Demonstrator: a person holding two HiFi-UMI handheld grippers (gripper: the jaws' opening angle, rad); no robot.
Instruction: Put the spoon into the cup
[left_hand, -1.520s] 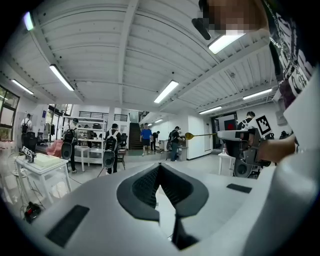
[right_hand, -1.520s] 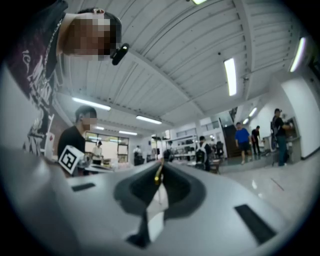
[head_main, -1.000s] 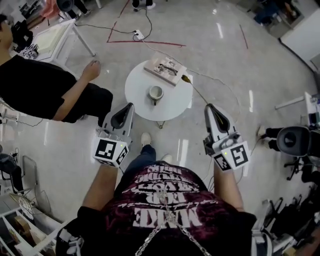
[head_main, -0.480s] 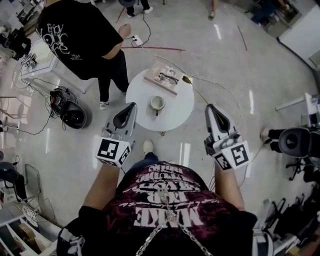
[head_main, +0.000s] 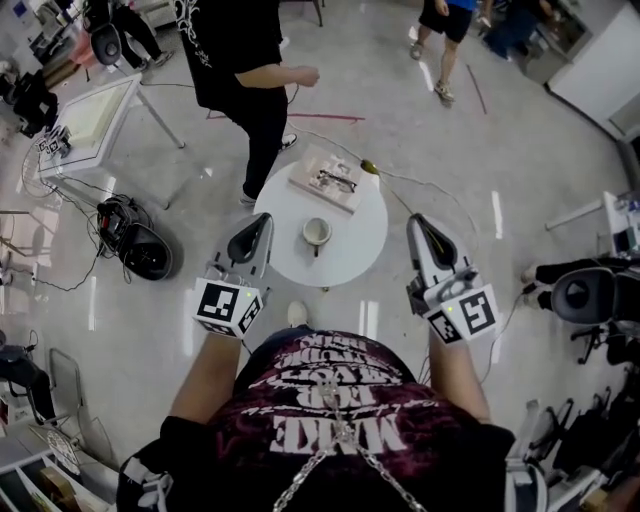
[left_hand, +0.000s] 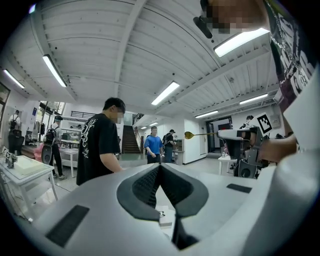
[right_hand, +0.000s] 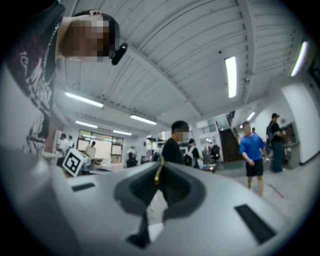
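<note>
The carry is in hand: the right hand-held gripper (head_main: 415, 219) pinches the thin handle of a long gold metal spoon (head_main: 371, 167), whose bowl hangs by the far right edge of the round white table (head_main: 352, 246), while the left hand-held gripper (head_main: 263, 217) is pressed together on nothing, and the next move, I judge, calls for swinging that bowl left and nearer and tipping it down into the white ceramic cup (head_main: 316, 232) at mid-table.

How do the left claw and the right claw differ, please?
The right claw grips a gold spoon by its handle; the left claw is shut on nothing. In the head view the left claw overlaps the table's rim, the right claw stands clear of it. Both are shut, pointing forward.
</note>
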